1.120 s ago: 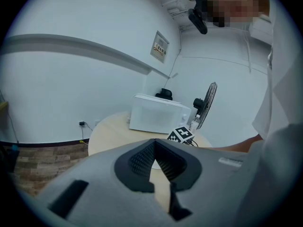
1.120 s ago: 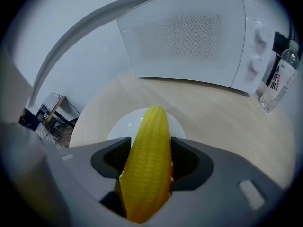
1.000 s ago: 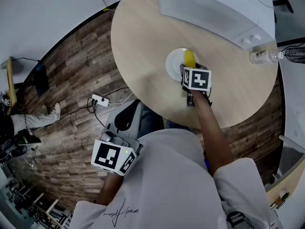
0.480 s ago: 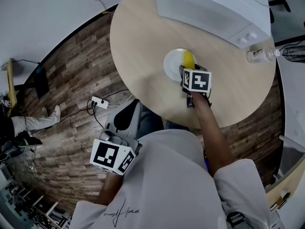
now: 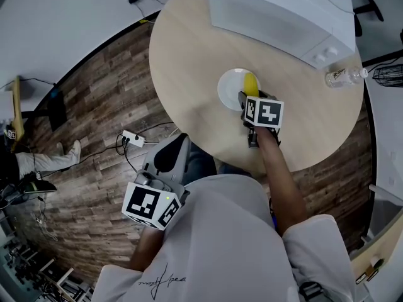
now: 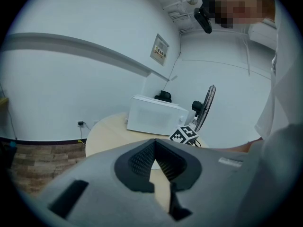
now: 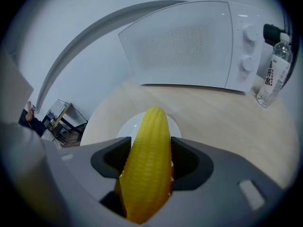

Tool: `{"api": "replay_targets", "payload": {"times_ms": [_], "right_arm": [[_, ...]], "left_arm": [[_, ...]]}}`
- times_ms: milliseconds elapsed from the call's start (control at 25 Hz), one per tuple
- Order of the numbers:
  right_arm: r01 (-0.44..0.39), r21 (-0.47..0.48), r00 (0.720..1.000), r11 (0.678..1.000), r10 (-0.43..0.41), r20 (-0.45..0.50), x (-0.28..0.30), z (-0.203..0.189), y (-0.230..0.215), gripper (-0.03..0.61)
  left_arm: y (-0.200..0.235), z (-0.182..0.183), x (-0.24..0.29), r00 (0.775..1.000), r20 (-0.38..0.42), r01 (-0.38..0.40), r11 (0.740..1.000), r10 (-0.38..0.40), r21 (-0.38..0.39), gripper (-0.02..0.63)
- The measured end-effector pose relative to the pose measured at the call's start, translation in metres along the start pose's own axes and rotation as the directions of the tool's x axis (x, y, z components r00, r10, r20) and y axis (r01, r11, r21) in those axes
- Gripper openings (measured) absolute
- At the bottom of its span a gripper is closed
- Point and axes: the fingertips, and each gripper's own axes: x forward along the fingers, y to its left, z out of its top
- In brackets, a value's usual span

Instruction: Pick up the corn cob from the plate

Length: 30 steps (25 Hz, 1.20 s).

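Your right gripper (image 7: 150, 163) is clamped on the corn (image 7: 149, 145), whose tip points over the plate (image 7: 127, 126). The microwave (image 7: 189, 44) and bottle (image 7: 273, 74) stand beyond, well clear. Your left gripper (image 6: 155, 148) hangs off the table (image 5: 189, 61), its 2 jaws together at the tips and empty.

The right claw (image 5: 249, 99) is meeting the yellow corn cob (image 5: 251, 83) over the round white plate (image 5: 228, 88); the left claw (image 5: 165, 153) is hanging well apart from that plate.

corn cob (image 5: 250, 83): near end under right tongs (image 5: 252, 99) | plate (image 7: 127, 126): partly behind cob
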Motion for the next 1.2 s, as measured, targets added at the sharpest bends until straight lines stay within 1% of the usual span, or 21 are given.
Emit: {"api": "replay_targets", "payload": {"times_ms": [440, 640, 880, 1040, 1200], "right_arm": [[-0.005, -0.003, 1.0, 1.0, 0.005, 0.023, -0.017, 0.005, -0.01, 0.276], [-0.026, 0.03, 0.999, 0.999, 0.025, 0.039, -0.029, 0.005, -0.016, 0.276], [-0.036, 0.017, 0.998, 0.999, 0.035, 0.058, -0.041, 0.006, -0.015, 0.276], [-0.042, 0.006, 0.997, 0.999, 0.041, 0.069, -0.051, 0.004, -0.014, 0.276], [-0.051, 0.007, 0.996, 0.999, 0.05, 0.07, -0.056, 0.001, -0.012, 0.276]], "left_arm": [[-0.015, 0.002, 0.008, 1.0, 0.009, 0.025, 1.0, -0.025, 0.002, -0.008], [-0.022, 0.002, 0.011, 0.999, 0.014, 0.035, 0.999, -0.035, 0.001, -0.008], [-0.025, 0.003, 0.012, 0.999, 0.017, 0.04, 0.999, -0.04, 0.007, -0.008], [-0.029, -0.001, 0.009, 0.999, 0.013, 0.033, 0.999, -0.034, 0.027, -0.008], [-0.032, -0.007, 0.006, 0.999, 0.009, 0.043, 0.999, -0.043, 0.023, -0.008]]}}
